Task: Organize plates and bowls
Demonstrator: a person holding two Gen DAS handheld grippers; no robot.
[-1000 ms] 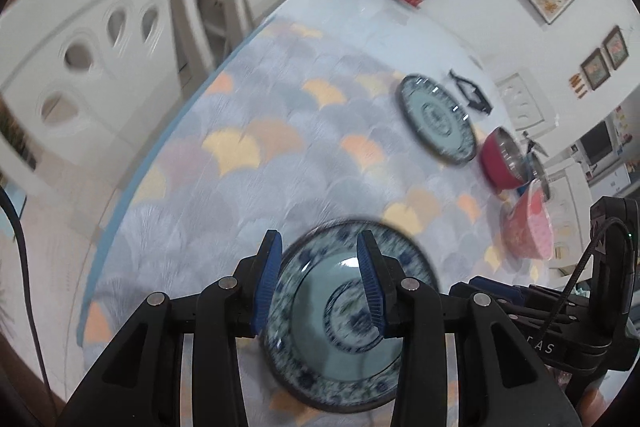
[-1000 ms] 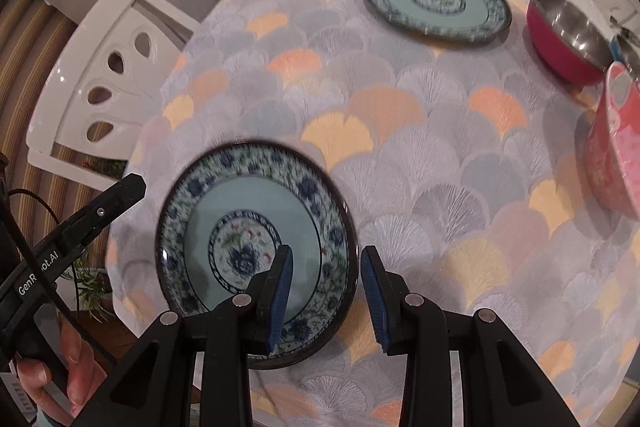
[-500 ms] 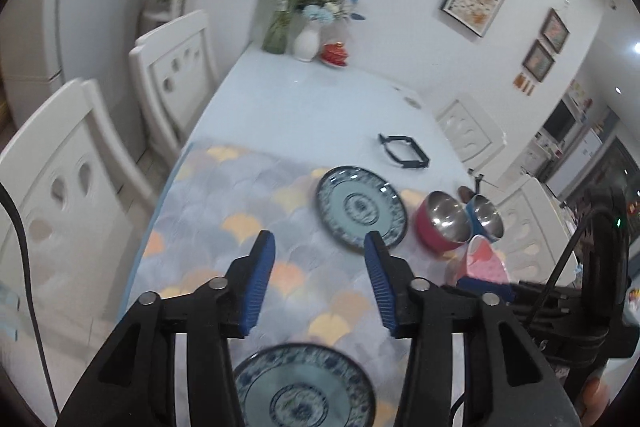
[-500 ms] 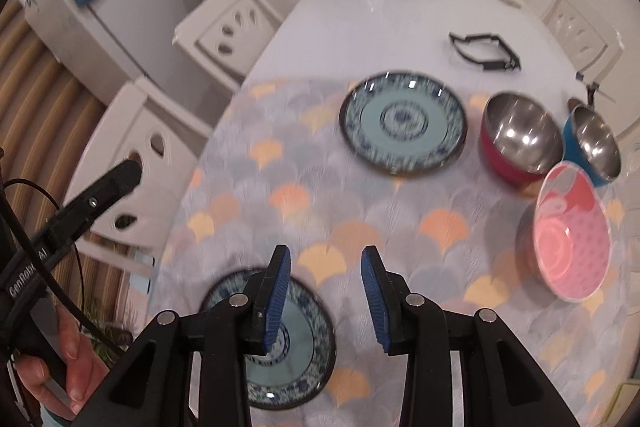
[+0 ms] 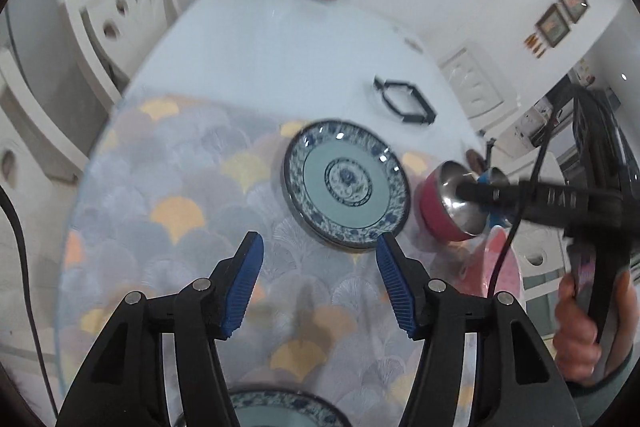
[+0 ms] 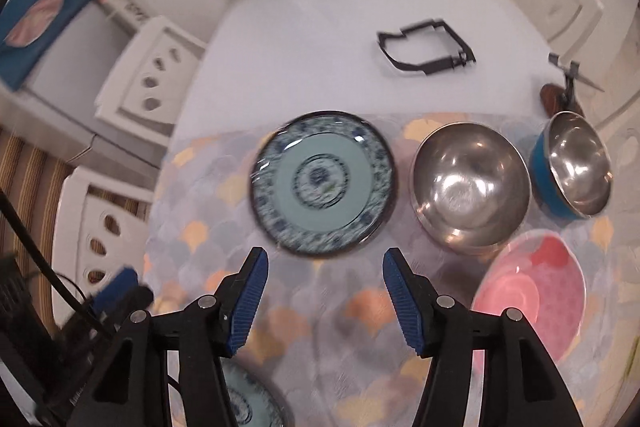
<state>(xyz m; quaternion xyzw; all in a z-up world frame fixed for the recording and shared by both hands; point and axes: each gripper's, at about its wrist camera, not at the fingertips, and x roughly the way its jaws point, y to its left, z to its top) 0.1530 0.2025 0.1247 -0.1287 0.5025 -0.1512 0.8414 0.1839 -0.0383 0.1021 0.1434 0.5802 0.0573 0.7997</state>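
Left fingers [image 5: 320, 283]: I held them spread wide with nothing between, above the scallop-patterned surface [image 5: 192, 195].
Right fingers [image 6: 324, 291]: also spread wide and empty; in the left view this gripper reached out over the bowls.
Near plate [image 5: 280, 409]: a blue-and-white patterned ceramic plate lay flat at the bottom edge of both views, below and behind my fingers, mostly hidden by the gripper bodies.
Far plate [image 6: 322, 183]: its twin lay flat just ahead of both finger pairs, roughly centred on the right pair and slightly right of centre for the left pair. It is round, so no long axis mattered.
Key relation: I judged both hands about equally near the far plate; its near rim faced the open fingers.
Bowls: a red-sided steel bowl [image 6: 470, 187] sat just right of the far plate, a blue-sided steel bowl [image 6: 576, 167] beyond it, and a pink bowl [image 6: 528, 295] nearer me.
Farther back: a black frame-like object [image 6: 424, 47] lay on the bare white surface.
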